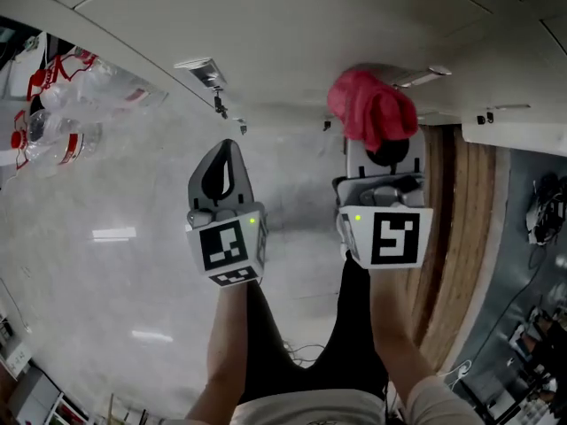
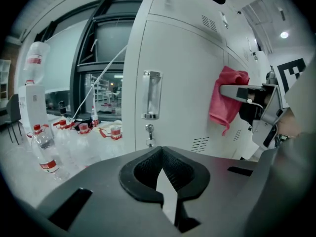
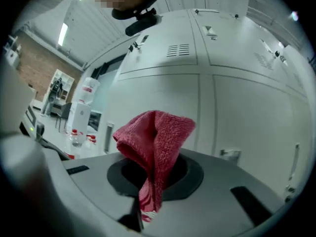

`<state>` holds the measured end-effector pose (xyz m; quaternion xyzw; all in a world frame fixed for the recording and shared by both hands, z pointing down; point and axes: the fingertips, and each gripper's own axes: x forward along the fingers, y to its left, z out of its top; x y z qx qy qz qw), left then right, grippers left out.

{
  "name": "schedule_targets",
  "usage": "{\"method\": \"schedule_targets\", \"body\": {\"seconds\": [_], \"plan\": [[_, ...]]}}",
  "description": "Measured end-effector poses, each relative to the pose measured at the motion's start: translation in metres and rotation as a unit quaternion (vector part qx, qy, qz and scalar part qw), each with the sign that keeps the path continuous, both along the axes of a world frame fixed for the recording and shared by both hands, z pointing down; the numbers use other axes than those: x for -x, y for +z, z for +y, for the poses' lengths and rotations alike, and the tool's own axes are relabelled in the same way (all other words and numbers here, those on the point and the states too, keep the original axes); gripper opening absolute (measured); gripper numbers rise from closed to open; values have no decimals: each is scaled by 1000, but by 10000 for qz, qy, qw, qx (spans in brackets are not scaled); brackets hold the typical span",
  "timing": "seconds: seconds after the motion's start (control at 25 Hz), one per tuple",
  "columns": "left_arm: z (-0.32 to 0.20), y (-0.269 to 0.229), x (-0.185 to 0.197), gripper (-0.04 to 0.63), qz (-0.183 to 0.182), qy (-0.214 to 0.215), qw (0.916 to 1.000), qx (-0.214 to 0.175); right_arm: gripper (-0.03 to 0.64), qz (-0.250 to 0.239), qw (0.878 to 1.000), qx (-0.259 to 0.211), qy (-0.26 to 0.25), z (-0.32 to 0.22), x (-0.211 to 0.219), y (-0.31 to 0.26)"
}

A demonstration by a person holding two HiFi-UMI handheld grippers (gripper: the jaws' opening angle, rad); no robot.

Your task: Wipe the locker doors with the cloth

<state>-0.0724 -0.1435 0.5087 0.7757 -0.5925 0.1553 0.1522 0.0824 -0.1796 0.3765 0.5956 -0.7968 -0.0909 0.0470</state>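
The right gripper (image 3: 148, 191) has its jaws closed on the red terry cloth (image 3: 157, 137). The cloth bunches out at 12 o'clock, close to the white metal locker door (image 3: 242, 117) (I cannot confirm contact). The left gripper (image 2: 160, 172) is closed on nothing. It would be best to press the cloth flat and wipe in overlapping strokes, staying clear of the chrome recessed handle (image 2: 151, 95) at its 9 o'clock.

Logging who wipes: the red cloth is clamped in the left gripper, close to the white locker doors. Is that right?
No. The red cloth is clamped in the right gripper, not the left gripper, close to the white locker doors; the right gripper view shows it.
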Motion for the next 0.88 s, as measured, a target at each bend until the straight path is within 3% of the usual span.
{"method": "schedule_targets", "body": {"seconds": [0.16, 0.36, 0.72, 0.88], "plan": [[4, 2, 28, 17, -70, 101, 9999, -83, 31, -245, 9968, 110, -758, -4, 86, 35], [14, 8, 56, 17, -25, 208, 9997, -108, 31, -92, 9942, 454, -968, -16, 144, 80], [17, 15, 75, 17, 38, 146, 9998, -109, 31, 281, 9938, 429, -988, -29, 156, 94], [14, 14, 63, 17, 65, 212, 9996, -171, 31, -42, 9957, 473, -799, -32, 139, 93]]}}
